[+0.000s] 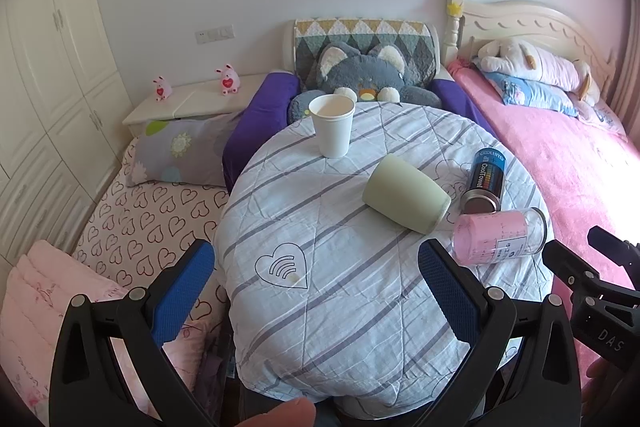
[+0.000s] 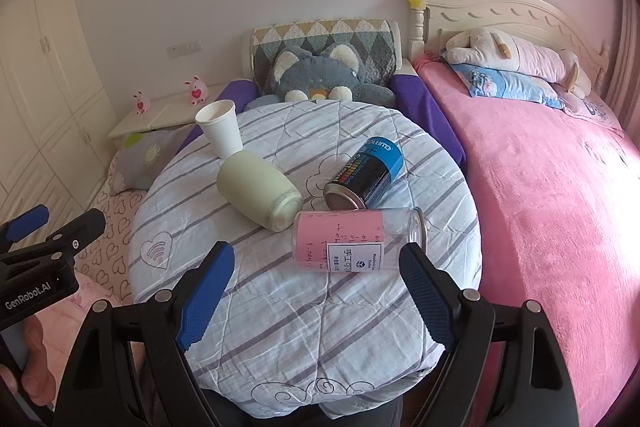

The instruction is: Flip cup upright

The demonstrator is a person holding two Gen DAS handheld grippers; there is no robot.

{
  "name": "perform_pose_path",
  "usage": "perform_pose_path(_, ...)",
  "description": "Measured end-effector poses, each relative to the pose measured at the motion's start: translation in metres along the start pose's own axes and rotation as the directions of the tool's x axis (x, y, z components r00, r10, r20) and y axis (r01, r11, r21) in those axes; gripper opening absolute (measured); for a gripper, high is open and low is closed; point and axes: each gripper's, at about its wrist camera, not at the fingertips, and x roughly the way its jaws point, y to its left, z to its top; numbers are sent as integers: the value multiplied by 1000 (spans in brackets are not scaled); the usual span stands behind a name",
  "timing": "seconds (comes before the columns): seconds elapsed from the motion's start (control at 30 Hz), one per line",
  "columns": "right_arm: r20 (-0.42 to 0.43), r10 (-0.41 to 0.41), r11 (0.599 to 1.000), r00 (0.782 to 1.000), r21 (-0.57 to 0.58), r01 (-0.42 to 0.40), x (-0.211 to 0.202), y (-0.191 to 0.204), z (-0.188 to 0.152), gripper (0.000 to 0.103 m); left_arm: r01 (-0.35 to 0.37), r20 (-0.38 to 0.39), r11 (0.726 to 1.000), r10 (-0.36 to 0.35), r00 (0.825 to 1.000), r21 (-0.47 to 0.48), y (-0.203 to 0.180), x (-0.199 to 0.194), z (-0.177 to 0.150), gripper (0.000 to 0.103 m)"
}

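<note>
Nearby, pale green cup on side, pink jar and blue can just beside; both grippers wide.

Green cup sideways on table

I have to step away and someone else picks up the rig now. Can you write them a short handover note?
Left tool: open, empty, hovering over the near side of the covered round table.
Right tool: open, empty, lined up just short of the pink-labelled clear cup.
White paper cup stands upright at the far side. Pale green cup, blue can and the pink-labelled cup all lie on their sides.
Done: at most the paper cup. Left: stand up the lying cups; none is gripped yet.
</note>
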Motion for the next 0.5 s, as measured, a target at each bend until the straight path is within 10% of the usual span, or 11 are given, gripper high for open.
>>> perform_pose_path(0.5, -8, 3, 1000, 1000, -1, -3, 1, 1, 2, 86, 34, 8, 999, -34, 999, -2, -1, -1, -1, 103)
